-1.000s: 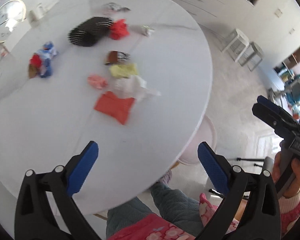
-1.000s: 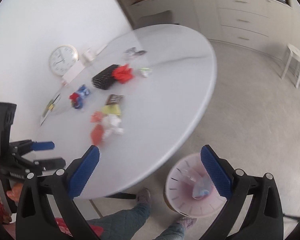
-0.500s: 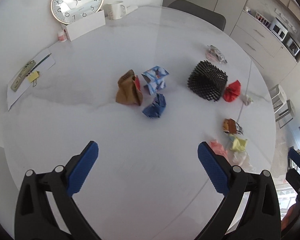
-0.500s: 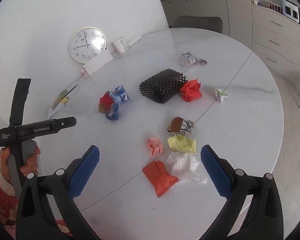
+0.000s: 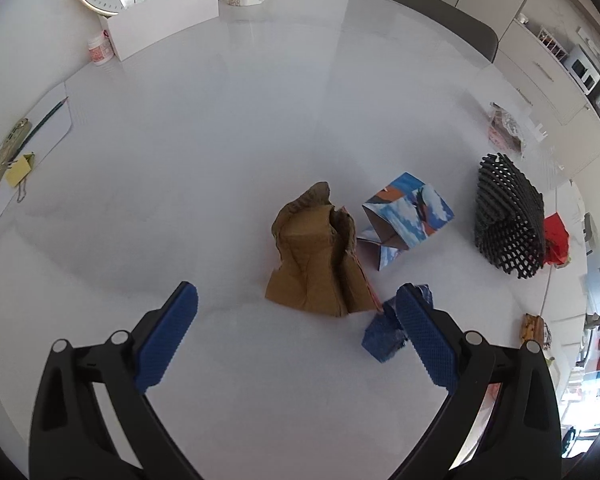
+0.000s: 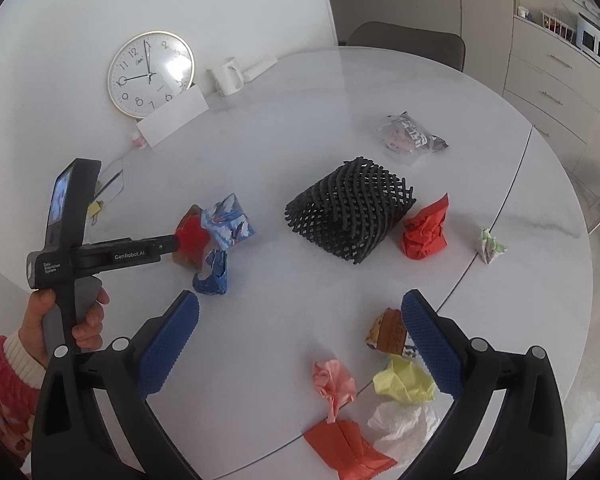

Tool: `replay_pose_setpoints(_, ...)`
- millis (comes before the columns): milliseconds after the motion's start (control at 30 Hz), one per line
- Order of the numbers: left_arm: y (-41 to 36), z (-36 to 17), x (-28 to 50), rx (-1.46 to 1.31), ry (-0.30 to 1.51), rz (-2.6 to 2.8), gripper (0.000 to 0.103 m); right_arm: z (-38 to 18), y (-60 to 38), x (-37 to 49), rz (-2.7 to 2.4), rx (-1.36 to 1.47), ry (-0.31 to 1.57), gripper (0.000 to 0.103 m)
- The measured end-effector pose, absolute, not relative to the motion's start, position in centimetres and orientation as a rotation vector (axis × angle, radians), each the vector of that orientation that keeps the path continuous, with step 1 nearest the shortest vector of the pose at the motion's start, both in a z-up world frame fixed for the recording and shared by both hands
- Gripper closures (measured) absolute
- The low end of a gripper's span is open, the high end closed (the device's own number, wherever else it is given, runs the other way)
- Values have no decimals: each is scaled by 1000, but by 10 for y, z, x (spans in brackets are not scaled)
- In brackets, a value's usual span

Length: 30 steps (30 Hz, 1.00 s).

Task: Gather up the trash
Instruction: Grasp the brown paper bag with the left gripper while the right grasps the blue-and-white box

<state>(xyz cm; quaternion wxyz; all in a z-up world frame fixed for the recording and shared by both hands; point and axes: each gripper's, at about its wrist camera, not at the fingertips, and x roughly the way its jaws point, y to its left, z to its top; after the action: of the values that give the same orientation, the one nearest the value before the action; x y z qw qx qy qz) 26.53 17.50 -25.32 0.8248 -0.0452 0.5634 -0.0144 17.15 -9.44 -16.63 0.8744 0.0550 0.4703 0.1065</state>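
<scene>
My left gripper [image 5: 296, 332] is open and empty, just in front of a crumpled brown paper bag [image 5: 318, 266]. A blue-and-white printed carton [image 5: 406, 218] and a crumpled blue wrapper [image 5: 382, 338] lie beside the bag; the wrapper touches my right fingertip. My right gripper [image 6: 300, 344] is open and empty above a pink crumple [image 6: 334, 384], a yellow crumple [image 6: 404, 380], a white tissue [image 6: 404, 426], a red paper [image 6: 348, 448] and a brown snack wrapper [image 6: 388, 332]. The left gripper also shows in the right wrist view [image 6: 172, 242], by the bag.
A black foam net sleeve [image 6: 350, 216], a red crumple [image 6: 424, 232], a small green-white crumple [image 6: 488, 244] and a clear snack packet [image 6: 410, 138] lie on the round white table [image 6: 380, 92]. A clock [image 6: 150, 74], mug [image 6: 226, 76], card and notepad stand at the back.
Both grippers moved forward over the table and lower. The left one closed in on the brown bag and blue wrapper. The right one came nearer the front trash cluster.
</scene>
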Motion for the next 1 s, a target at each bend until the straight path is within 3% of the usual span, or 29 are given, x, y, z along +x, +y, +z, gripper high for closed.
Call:
replay_pose_setpoints(133, 180, -277, 288, -117, 1245, -26, 10, -179, -91, 200, 217, 121, 1019, 2)
replay_pose_setpoints(233, 182, -285, 299, -152, 1263, -47, 17, -188, -86, 215, 240, 120, 1041, 2)
replay_pose_setpoints(300, 182, -288, 305, -159, 1267, -67, 24, -193, -79, 224, 265, 105, 1054, 2)
replay_pose_setpoints(433, 175, -288, 313, -121, 1261, -104, 52, -203, -55, 245, 341, 46, 1078, 2)
replay_pose_setpoints(933, 220, -242, 270, -150, 1215, -9, 52, -247, 45, 308, 550, -171, 1108, 3)
replay_pose_setpoints(967, 223, -238, 266, -154, 1211, -4, 52, -252, 51, 310, 546, -192, 1115, 7)
replay_pose_setpoints(1000, 224, -233, 261, -154, 1205, 1, 52, -256, 55, 312, 545, -207, 1121, 20)
